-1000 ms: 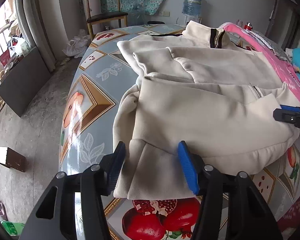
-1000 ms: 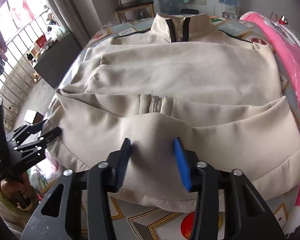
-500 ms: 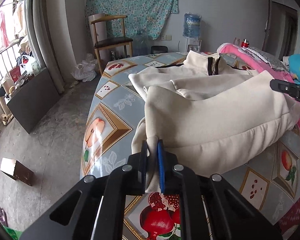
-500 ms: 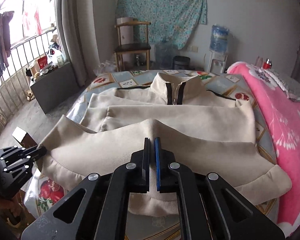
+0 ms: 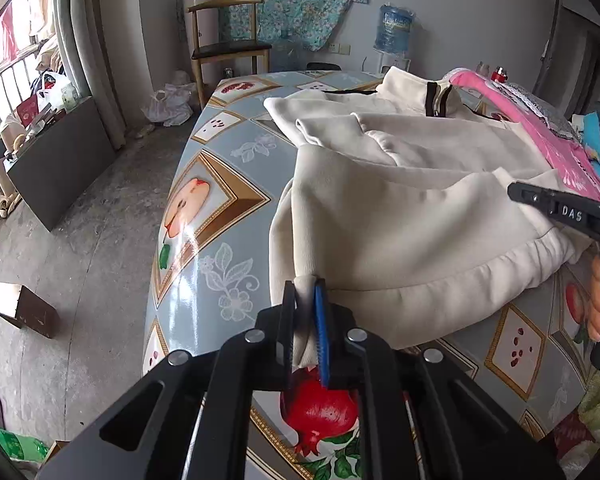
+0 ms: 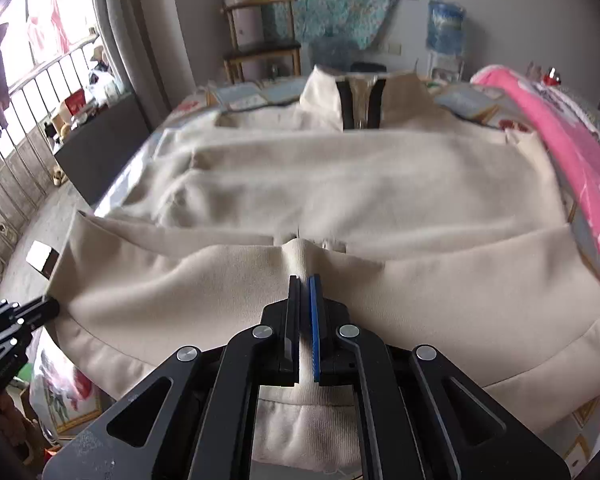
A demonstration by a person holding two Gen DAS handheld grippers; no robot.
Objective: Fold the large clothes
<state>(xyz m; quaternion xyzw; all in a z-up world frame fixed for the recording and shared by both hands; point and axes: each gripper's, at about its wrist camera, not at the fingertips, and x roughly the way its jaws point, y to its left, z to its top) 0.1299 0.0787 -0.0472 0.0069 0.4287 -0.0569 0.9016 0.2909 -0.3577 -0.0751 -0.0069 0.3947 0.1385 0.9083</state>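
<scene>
Bare worktop left of the cream jacket lay open, pink blanket crowded its right side, wooden chair stood beyond the far edge.

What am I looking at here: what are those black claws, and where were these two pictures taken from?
No robot: a person holds a two-finger clamp in each hand, each with a camera looking along its fingers. One picture is from the left gripper, the other from the right gripper. A cream jacket lies on a table with a fruit-pattern cloth, beside a pink blanket. Both clamps are shut on the jacket's near hem, lifting it, probably to fold it towards the collar.
</scene>
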